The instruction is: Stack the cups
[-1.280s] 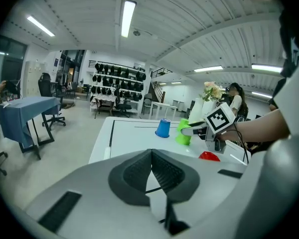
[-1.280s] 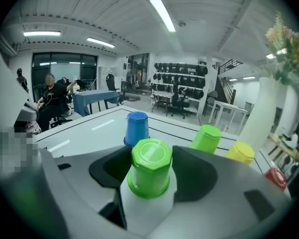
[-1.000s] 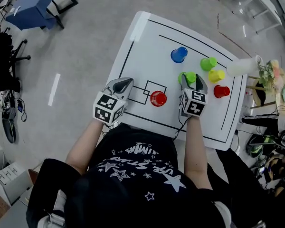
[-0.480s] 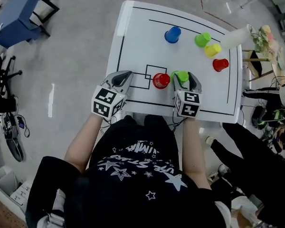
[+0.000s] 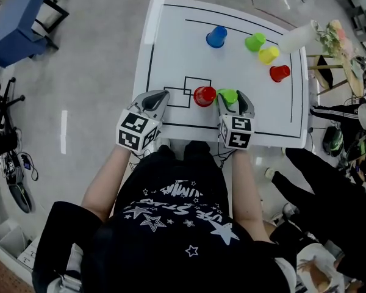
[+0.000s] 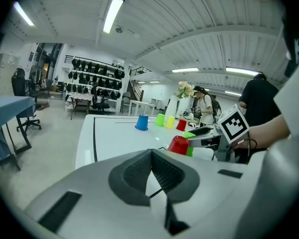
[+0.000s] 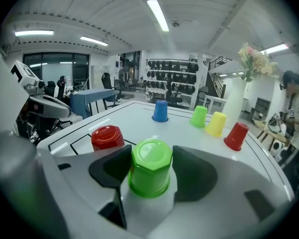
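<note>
An upside-down green cup (image 7: 150, 168) sits between the pads of my right gripper (image 7: 151, 153), which is shut on it. In the head view this green cup (image 5: 227, 95) is right beside an upside-down red cup (image 5: 204, 95) standing by the small drawn squares on the white table (image 5: 171, 41). My right gripper (image 5: 233, 97) is at the table's near edge. My left gripper (image 5: 160, 96) rests to the left of the red cup, shut and holding nothing, fingertips meeting (image 6: 152, 151). Blue (image 5: 216, 36), green (image 5: 254, 41), yellow (image 5: 268, 55) and red (image 5: 279, 73) cups stand upside down at the far side.
A white vase with flowers (image 5: 297, 36) stands at the table's far right corner. A person in dark clothes (image 5: 329, 176) is close to the right of the table. A blue table (image 5: 18, 17) stands far left on the floor.
My right gripper has carried the green cup to the left, from apart from the red cup to right beside it. The left gripper has stayed at the near edge.
</note>
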`<state>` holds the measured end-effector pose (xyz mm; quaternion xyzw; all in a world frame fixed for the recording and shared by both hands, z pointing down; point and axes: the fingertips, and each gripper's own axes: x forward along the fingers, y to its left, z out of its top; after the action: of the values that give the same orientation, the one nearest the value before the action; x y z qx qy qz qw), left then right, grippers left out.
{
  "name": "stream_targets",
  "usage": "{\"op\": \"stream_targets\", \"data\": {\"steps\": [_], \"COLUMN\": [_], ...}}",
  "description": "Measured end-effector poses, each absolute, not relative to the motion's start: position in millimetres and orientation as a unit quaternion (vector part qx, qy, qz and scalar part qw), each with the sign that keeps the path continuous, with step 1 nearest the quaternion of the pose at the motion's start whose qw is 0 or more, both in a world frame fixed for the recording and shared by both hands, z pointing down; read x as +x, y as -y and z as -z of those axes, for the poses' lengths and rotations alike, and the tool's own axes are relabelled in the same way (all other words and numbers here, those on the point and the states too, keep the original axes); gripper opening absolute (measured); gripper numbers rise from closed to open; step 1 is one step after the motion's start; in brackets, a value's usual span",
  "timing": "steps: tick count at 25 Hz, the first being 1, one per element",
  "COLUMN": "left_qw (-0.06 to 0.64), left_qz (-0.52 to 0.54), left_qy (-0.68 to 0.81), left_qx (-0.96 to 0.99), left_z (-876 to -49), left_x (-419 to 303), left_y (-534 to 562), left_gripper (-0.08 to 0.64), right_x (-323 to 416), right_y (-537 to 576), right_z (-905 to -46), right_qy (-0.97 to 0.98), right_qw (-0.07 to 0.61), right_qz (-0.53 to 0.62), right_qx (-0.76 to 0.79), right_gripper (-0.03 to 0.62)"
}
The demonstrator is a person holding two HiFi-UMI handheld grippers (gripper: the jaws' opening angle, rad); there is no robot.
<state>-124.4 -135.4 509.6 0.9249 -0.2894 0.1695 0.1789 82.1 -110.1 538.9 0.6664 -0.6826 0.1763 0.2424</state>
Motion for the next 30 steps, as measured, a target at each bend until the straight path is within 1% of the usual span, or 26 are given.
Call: {"op": "stream_targets", "data": {"steps": [5, 10, 19, 23, 26, 30], "left_qw": [0.179, 0.174, 0.158, 0.154, 0.152, 0.151], "left_qz": [-0.172, -0.170, -0.164, -0.161, -0.160, -0.160], "left_qy": [0.295, 0.306, 0.324, 0.337, 0.349, 0.367], "left_qx": [0.923, 0.921, 0.918, 0.915, 0.911, 0.904], "left_z": [-510, -506, -491, -487, -485, -486], "left_x": [-124, -116, -77, -60, -48, -34], "left_y": [134, 141, 162, 173, 180, 188], "left_gripper": [0.011, 0.011, 0.011, 0.011, 0.011, 0.011], "right_x": [86, 94, 164, 220, 266, 315], "right_y": [109, 113, 134, 138, 142, 152], "right_z": [-530, -509, -479, -479, -484, -500], "right_qy": [0.685, 0.699, 0.692, 0.661, 0.634, 0.612], "right_qw": [0.223, 0.189, 0.152, 0.157, 0.178, 0.210], "right_qz": [-0.170, -0.163, -0.153, -0.154, -0.149, -0.158], "right_qx": [0.672, 0.670, 0.689, 0.717, 0.738, 0.746], "right_gripper": [0.287, 0.291, 0.287, 0.279, 0.281, 0.302]}}
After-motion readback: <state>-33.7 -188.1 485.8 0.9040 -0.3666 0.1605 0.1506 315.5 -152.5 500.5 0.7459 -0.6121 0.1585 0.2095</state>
